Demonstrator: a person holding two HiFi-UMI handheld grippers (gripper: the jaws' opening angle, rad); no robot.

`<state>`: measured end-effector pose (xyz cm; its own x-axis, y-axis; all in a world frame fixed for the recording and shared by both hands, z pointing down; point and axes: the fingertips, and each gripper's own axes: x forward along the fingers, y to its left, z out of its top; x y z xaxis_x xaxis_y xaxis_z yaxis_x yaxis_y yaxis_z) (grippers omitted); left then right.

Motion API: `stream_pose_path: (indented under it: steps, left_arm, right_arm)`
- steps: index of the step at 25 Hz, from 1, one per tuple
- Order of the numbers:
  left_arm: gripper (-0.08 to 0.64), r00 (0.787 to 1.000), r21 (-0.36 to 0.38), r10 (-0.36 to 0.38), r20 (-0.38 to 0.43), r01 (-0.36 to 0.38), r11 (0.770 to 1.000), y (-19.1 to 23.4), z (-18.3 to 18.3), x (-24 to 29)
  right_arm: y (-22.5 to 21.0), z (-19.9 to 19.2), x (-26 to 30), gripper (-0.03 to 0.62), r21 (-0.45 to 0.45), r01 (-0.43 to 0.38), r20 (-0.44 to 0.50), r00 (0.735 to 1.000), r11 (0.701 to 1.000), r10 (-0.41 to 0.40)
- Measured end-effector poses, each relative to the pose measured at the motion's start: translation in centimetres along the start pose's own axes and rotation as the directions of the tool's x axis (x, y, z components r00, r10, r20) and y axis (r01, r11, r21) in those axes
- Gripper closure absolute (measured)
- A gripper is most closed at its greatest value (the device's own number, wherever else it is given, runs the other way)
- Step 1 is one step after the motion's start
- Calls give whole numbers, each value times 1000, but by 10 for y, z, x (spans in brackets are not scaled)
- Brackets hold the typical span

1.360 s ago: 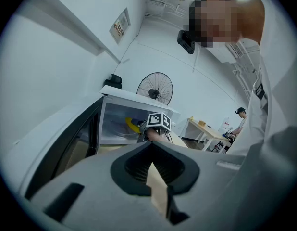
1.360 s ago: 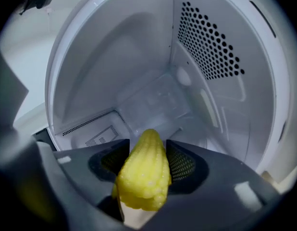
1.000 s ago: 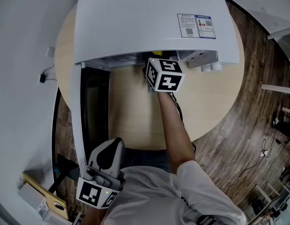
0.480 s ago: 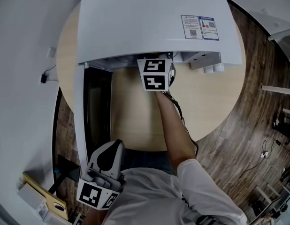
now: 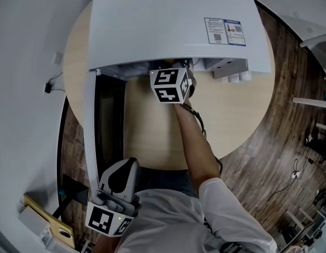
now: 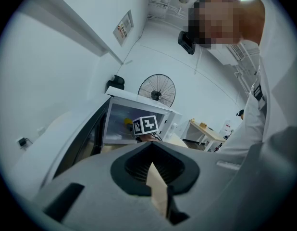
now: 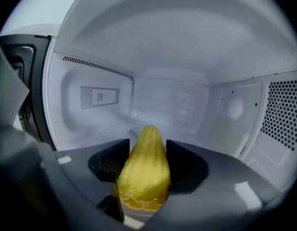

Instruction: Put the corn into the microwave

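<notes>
The yellow corn [image 7: 143,172] points tip-forward between the jaws of my right gripper [image 7: 147,146], which is shut on it. It hangs inside the white microwave's cavity [image 7: 158,105], above the cavity floor. In the head view the right gripper's marker cube [image 5: 170,85] sits at the mouth of the microwave [image 5: 168,25], whose top hides the jaws. The dark-windowed door [image 5: 102,125] stands open to the left. My left gripper [image 5: 120,177] rests low by the person's body, shut and holding nothing. In the left gripper view a bit of the corn [image 6: 125,121] shows behind the cube.
The microwave stands on a round pale wooden table [image 5: 152,136] over a dark plank floor [image 5: 279,157]. A white wall and a socket lie to the left. A fan [image 6: 156,88] and a far desk [image 6: 208,131] show in the left gripper view.
The right gripper has rolled about its own line, so its cube shows other faces, and it has shifted slightly left at the microwave's mouth. The left gripper has kept still.
</notes>
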<state>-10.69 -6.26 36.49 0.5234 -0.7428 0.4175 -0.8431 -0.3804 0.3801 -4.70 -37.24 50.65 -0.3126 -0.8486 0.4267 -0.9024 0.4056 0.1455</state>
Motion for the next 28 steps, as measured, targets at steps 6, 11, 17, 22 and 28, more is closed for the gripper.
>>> stream_pose_path:
  steps: [6,11,17,22,28]
  left_arm:
    - [569,1000,0,1,6,-1,1000,-2,0,-4]
    - [569,1000,2,1,12,-1,1000,-3,0,-5]
    - [569,1000,-4,0,20,0,1000,-5,1,-7]
    - [568,1000,-6,0,23,0,1000,-6,2,-7]
    - [569,1000,-5,-1,32,2,1000,-8,4,-6]
  right_arm:
    - [2,1,-1,337,-25,0,8,1000,1000,0]
    - [3,2,-1,336,-58,13,31,999,998,-11]
    - [4,-2,-2,333,-54,7,31,999,999,-5]
    - [7,-3,-3,316,-35,-18,36,999,999,20]
    - [8,4,-7,305,-20,-35,60,998,999,36]
